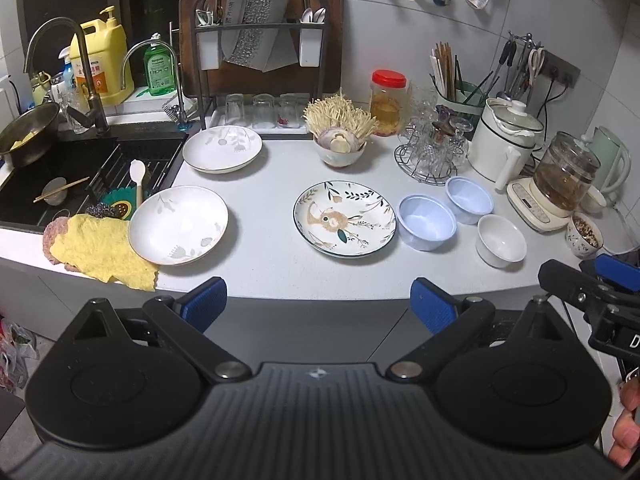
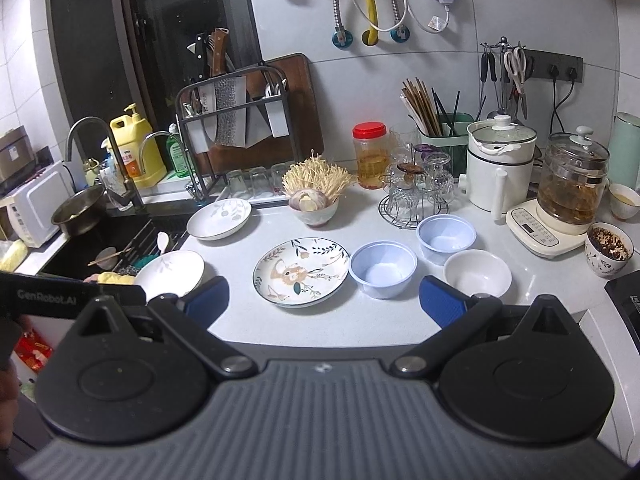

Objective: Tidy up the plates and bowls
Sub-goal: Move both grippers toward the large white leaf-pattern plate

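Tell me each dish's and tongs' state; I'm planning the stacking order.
Left tongs: open, empty.
Right tongs: open, empty.
Deer plate: empty, flat.
Near white plate: empty, tilted on yellow cloth.
Far white plate: empty.
Two blue bowls: upright, empty.
White bowl: upright, empty.

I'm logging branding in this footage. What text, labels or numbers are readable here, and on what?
"GenRobot.AI": white letters on the black body of the left claw, seen in the right wrist view.
"D": a lone white letter, cut off, on the black body of the right claw, seen in the left wrist view.
Yellow pump jug label: too blurred to read.
Green soap bottle label: too small to read.
Cream kettle base panel: unreadable.
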`<state>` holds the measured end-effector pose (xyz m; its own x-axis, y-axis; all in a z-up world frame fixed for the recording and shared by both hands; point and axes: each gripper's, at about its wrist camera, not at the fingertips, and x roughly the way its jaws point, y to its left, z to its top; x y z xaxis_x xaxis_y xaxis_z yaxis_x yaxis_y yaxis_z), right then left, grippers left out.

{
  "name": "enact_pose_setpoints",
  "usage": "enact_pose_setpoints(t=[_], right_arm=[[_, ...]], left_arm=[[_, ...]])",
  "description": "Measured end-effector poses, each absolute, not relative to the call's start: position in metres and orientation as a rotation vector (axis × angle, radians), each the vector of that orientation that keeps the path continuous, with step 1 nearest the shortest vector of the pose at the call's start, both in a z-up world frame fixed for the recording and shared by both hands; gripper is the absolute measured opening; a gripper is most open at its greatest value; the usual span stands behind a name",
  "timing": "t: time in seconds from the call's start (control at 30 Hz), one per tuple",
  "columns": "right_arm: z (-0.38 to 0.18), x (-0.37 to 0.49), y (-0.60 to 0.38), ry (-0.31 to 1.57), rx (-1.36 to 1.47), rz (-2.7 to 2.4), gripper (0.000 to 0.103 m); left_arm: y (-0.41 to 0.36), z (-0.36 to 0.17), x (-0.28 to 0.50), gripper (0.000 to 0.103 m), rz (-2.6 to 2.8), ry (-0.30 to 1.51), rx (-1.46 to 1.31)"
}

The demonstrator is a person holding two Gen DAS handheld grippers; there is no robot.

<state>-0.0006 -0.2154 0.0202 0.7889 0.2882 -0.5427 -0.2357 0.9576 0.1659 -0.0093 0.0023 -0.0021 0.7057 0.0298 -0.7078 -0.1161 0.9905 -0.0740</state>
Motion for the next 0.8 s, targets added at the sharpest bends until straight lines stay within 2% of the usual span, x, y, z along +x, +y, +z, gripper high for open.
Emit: enact_pose_setpoints(t=[0.8], right_arm=[[0.003,0.005,-0.221,0.645,0.100,0.304,0.103]], left_arm=[[-0.010,-0.018,-0.004,0.100,0.090,0.804,-0.148]])
